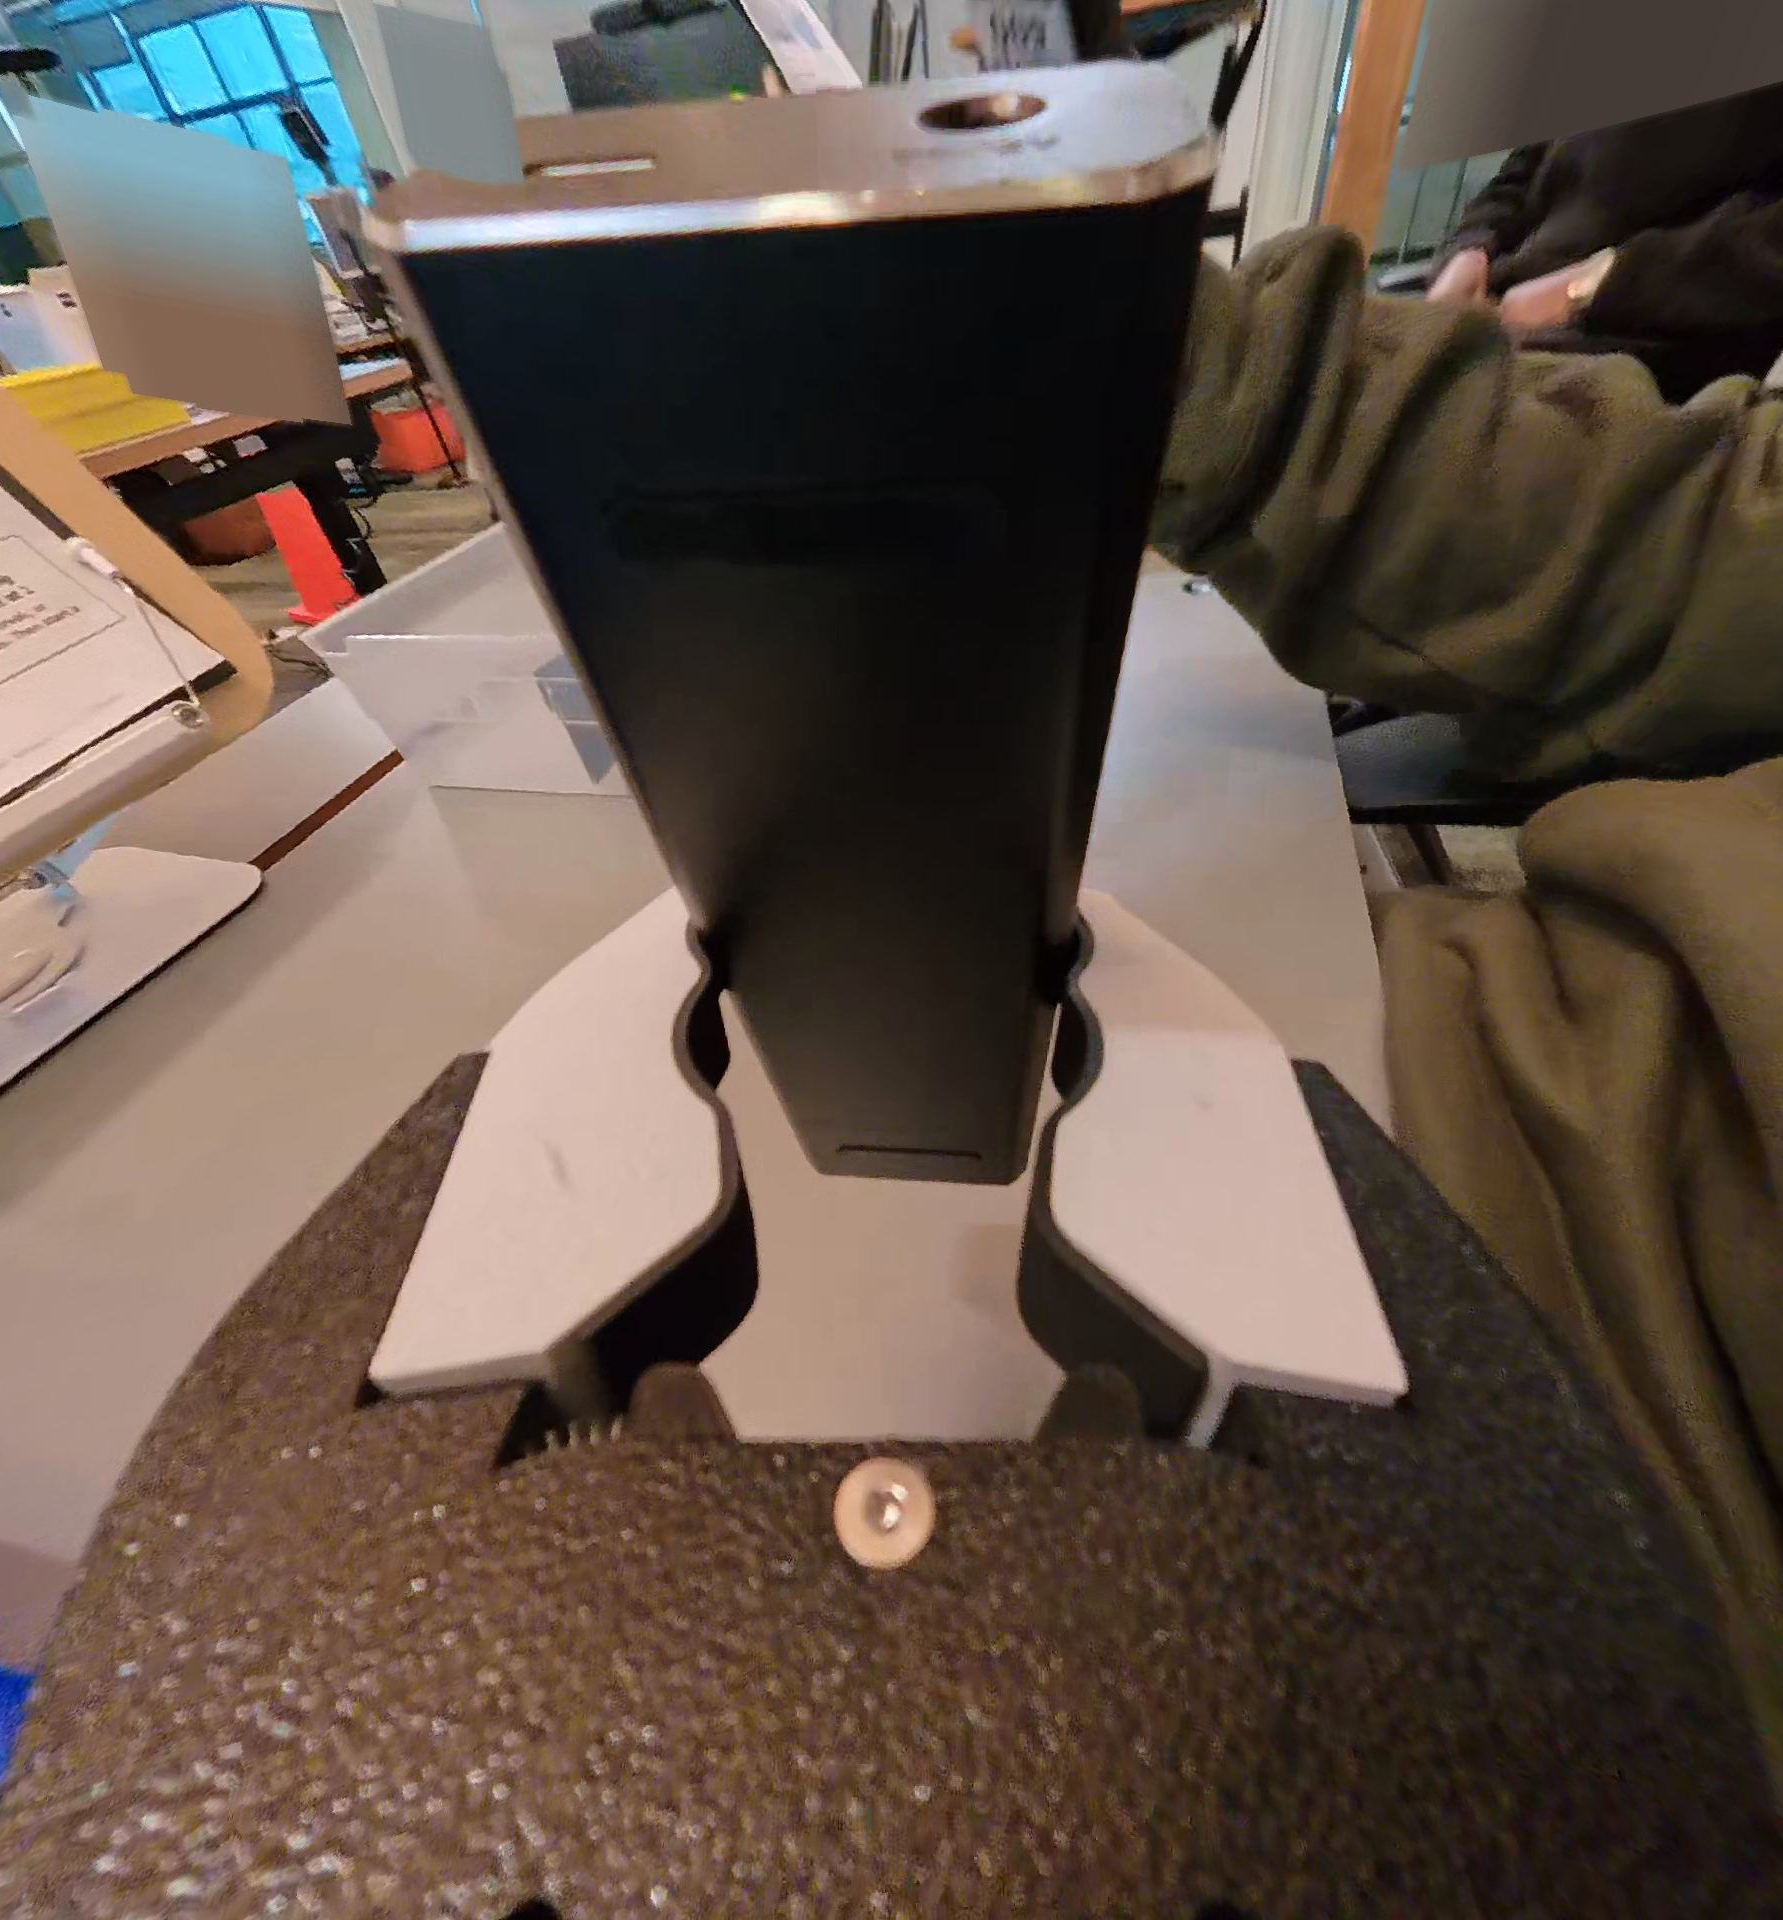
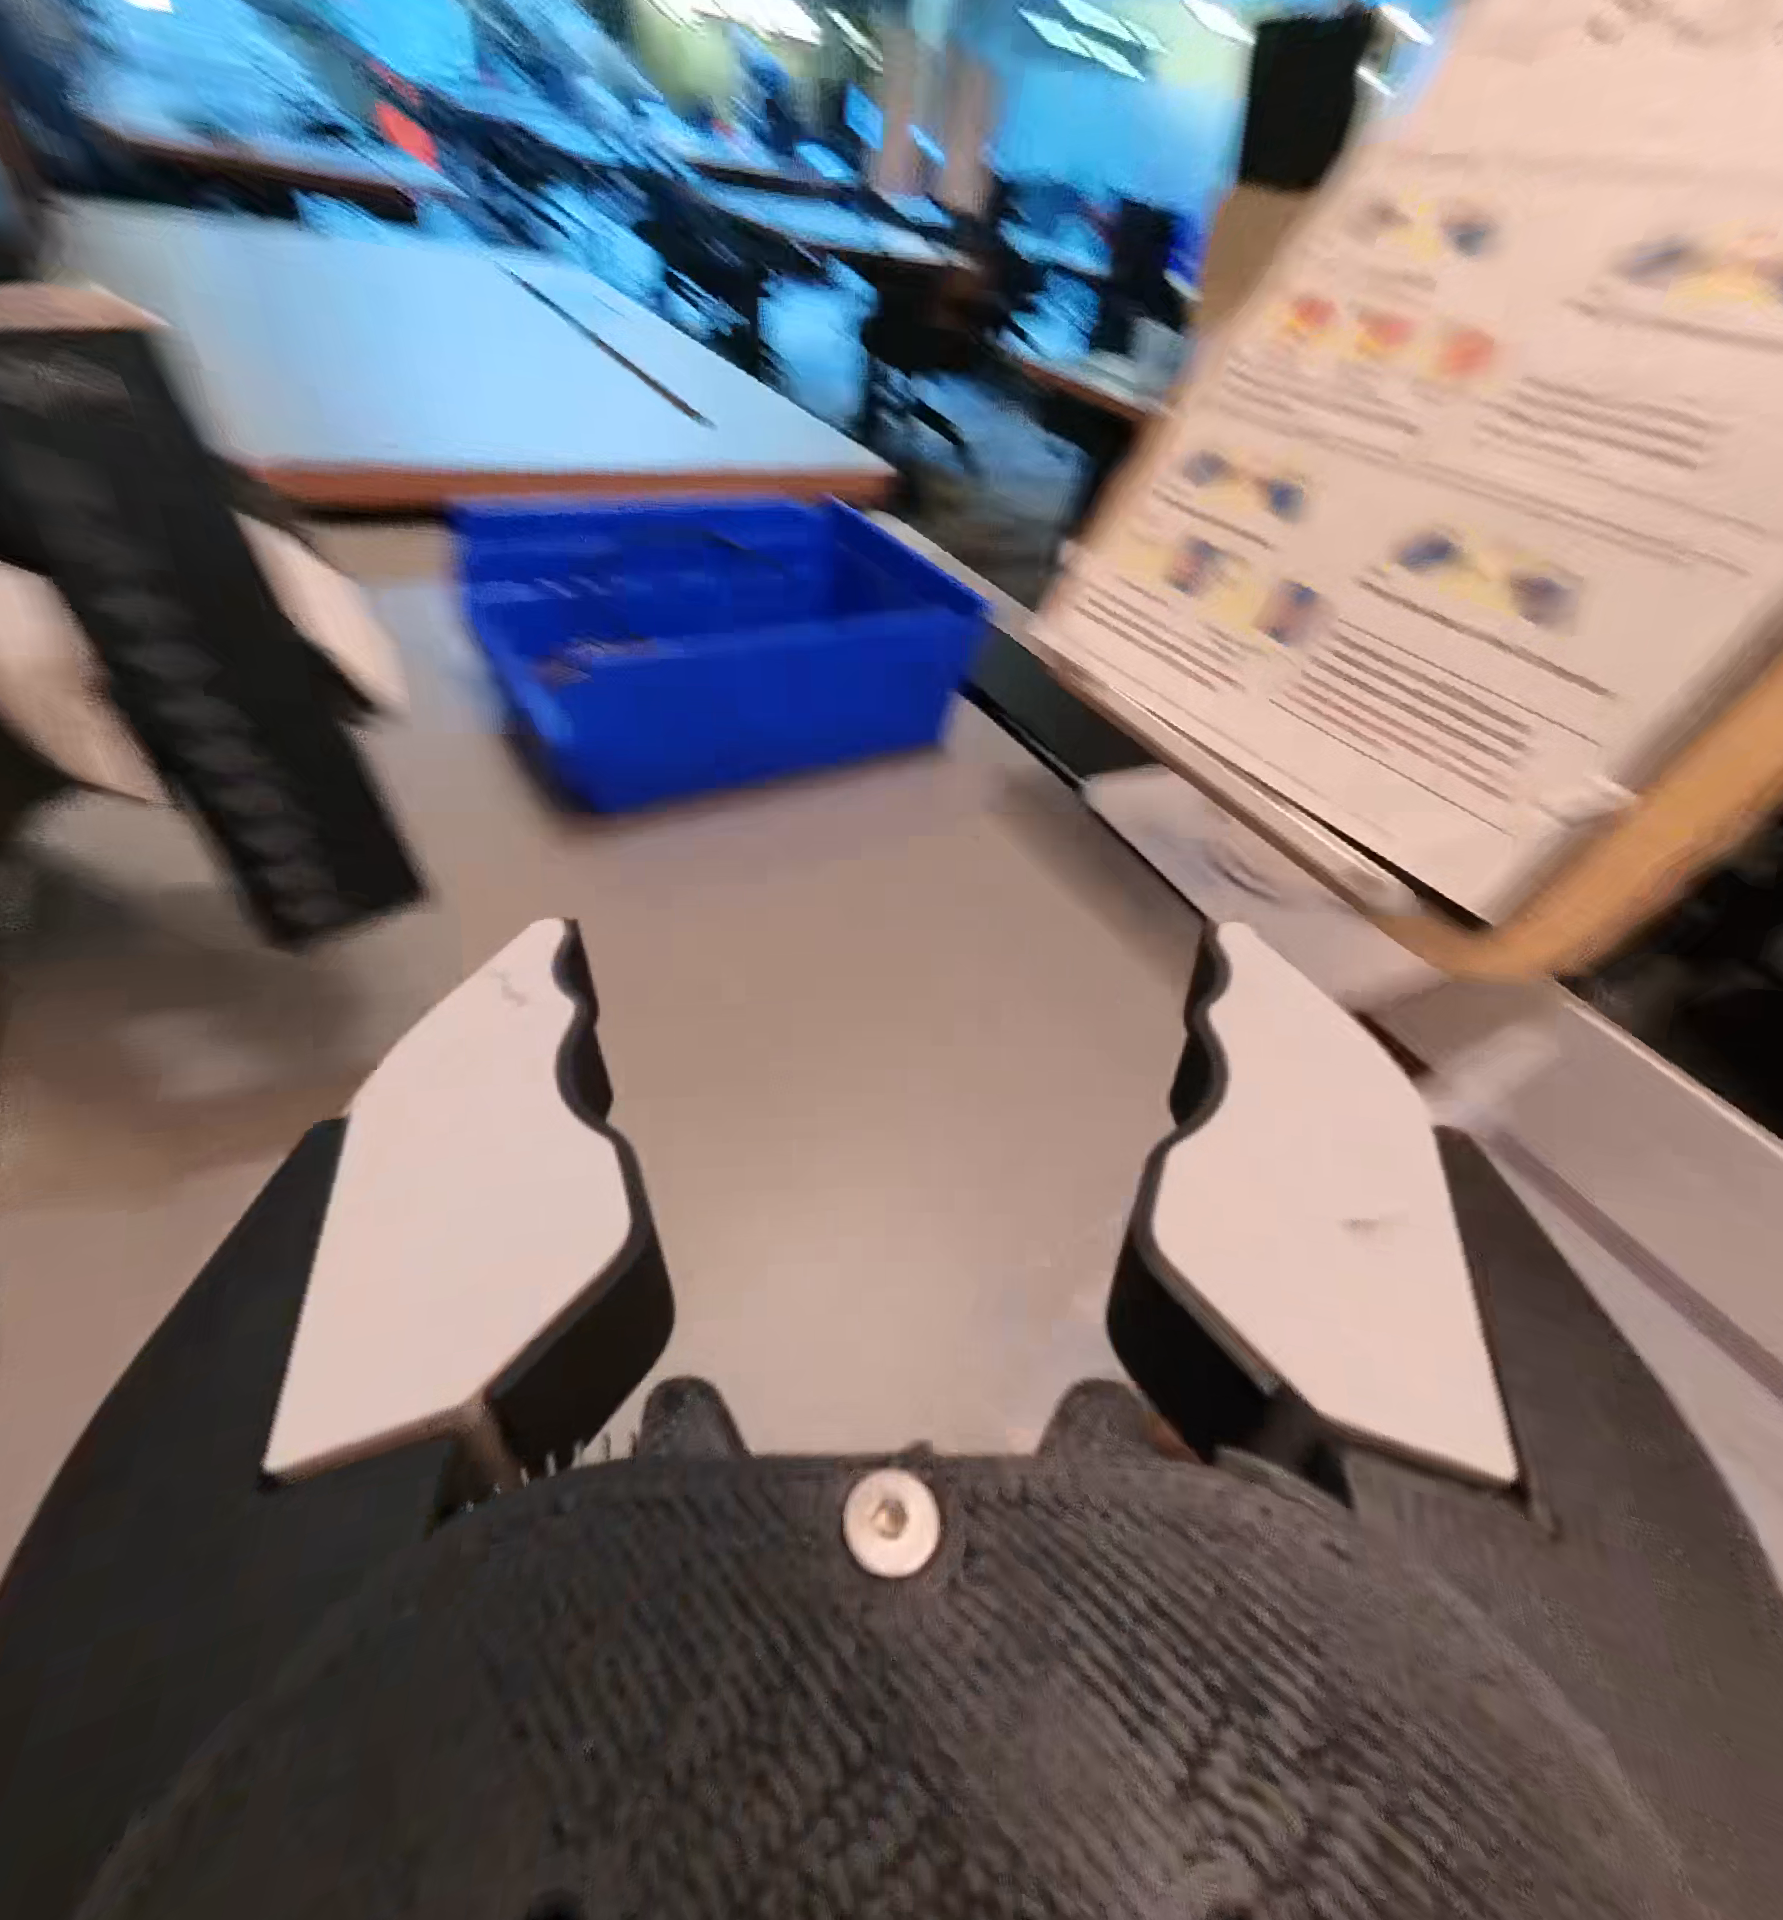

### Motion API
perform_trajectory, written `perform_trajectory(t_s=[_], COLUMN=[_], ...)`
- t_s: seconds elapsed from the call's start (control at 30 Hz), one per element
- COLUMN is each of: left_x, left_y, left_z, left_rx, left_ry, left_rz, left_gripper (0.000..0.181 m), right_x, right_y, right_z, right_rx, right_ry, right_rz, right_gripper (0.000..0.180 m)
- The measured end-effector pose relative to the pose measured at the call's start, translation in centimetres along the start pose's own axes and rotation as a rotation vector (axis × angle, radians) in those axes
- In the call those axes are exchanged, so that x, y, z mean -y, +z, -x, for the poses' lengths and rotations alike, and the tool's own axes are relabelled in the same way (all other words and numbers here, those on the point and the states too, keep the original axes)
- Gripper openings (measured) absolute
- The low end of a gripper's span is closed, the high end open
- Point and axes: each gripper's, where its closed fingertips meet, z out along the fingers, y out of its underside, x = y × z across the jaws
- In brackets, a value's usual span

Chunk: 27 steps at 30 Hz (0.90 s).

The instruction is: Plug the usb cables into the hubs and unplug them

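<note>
Left gripper [image 1: 887,966] clamping black hub [image 1: 814,623], raised off worktop [image 1: 243,1091]. Right gripper [image 2: 887,997] fingers wide, empty. No cable visible; probably fetching one from blue bin [image 2: 721,655].

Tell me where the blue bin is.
In the right wrist view, the blue bin sits on the grey table, ahead of the open right gripper, left of the instruction board.
</note>
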Motion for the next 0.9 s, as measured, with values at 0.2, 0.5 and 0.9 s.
perform_trajectory(t_s=[0.2,0.5,0.9], left_x=[-0.7,-0.9,-1.1], left_y=[2.1,2.9,3.2], left_z=[-2.2,-2.8,-3.4], left_rx=[-0.086,-0.111,-0.135], left_ry=[0.042,0.059,0.084], left_rz=[0.063,0.061,0.054], left_gripper=[0.060,0.060,0.059], right_x=[2.7,2.1,0.6], right_y=[5.3,8.5,8.4], right_z=[14.6,19.1,19.7], right_rx=[0.367,0.375,0.392], right_ry=[-0.054,-0.113,-0.172], right_rz=[-0.142,-0.170,-0.065], right_gripper=[0.098,0.058,0.062])
